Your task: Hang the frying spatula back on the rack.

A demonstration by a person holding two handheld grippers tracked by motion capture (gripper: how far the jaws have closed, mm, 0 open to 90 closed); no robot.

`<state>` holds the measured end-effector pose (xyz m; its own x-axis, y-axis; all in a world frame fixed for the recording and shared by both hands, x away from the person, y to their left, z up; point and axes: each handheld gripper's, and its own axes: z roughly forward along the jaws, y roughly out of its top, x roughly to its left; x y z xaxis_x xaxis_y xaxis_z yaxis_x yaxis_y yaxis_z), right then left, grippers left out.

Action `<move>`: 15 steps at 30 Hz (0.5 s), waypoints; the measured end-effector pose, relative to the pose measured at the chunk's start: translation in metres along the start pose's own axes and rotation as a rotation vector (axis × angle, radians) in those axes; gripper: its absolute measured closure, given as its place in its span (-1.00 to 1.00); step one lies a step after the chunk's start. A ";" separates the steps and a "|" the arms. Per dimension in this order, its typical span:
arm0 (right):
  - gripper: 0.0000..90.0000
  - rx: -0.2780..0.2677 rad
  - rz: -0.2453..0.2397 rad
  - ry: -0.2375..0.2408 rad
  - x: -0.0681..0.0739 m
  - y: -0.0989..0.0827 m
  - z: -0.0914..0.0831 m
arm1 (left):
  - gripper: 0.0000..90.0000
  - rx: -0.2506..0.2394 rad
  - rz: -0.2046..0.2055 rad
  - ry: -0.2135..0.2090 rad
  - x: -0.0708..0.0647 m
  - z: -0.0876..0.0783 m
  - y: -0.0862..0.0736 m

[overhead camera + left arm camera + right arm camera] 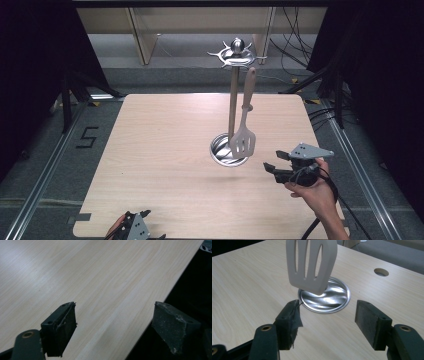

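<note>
I hold my right gripper (271, 161) low over the table (165, 150), to the right of the metal stand (233, 90). Its fingers (289, 321) stand wide apart with nothing between them; bare wood shows in the gap, and they point toward the stand's round base (332, 300).

The white slotted spatula (244, 135) hangs by its handle from the hooked ring at the top of the stand (232, 55). It dangles beside the upright pole, its blade just above the shiny base dish and clear of the table. In my right gripper view the blade (311, 265) hangs in front of my fingers and a little higher than them, its lower corner over the near left part of the base. My fingers are near the blade but do not touch it, and neither touches the base rim, though the left one sits just beside it.

My left gripper (142, 225) rests at the near edge of the table, well apart from the stand and spatula. Its fingers (62, 327) are also spread wide and hold nothing; one hangs over the pale wood, the other over the dark drop beyond the table's edge (160, 300).

A round cable hole (381, 272) shows in the table beyond the base.
</note>
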<state>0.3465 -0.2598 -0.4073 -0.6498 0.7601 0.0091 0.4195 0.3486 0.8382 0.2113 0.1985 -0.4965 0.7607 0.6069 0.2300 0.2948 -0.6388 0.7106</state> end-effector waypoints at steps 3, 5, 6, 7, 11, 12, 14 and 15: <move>-0.17 0.011 -0.017 0.007 -0.002 -0.002 0.000 | -0.59 -0.006 0.024 0.005 0.001 0.000 0.001; -0.17 0.006 -0.009 0.009 -0.001 -0.005 0.000 | -0.59 -0.002 0.005 0.002 -0.001 -0.001 0.001; -0.18 0.014 0.006 0.009 0.000 -0.006 0.000 | -0.59 -0.002 0.002 0.001 -0.001 -0.001 0.001; -0.18 0.009 -0.007 0.008 -0.001 -0.007 0.000 | -0.59 -0.001 0.033 0.008 0.001 -0.001 0.001; -0.19 0.027 0.019 0.008 0.000 -0.013 -0.001 | -0.59 -0.012 -0.003 0.006 -0.002 0.000 0.000; -0.19 0.026 -0.017 0.014 -0.004 -0.014 -0.001 | -0.59 0.006 0.010 -0.005 -0.001 -0.002 0.000; -0.19 0.033 0.020 0.008 -0.002 -0.017 -0.002 | -0.59 0.002 0.010 -0.003 -0.001 -0.001 -0.001; -0.19 0.024 0.011 0.007 -0.004 -0.018 -0.002 | -0.59 0.003 0.010 -0.003 -0.001 -0.001 -0.001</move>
<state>0.3400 -0.2700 -0.4212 -0.6493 0.7603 0.0219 0.4417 0.3534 0.8246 0.2098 0.1991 -0.4964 0.7655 0.5990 0.2350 0.2887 -0.6462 0.7065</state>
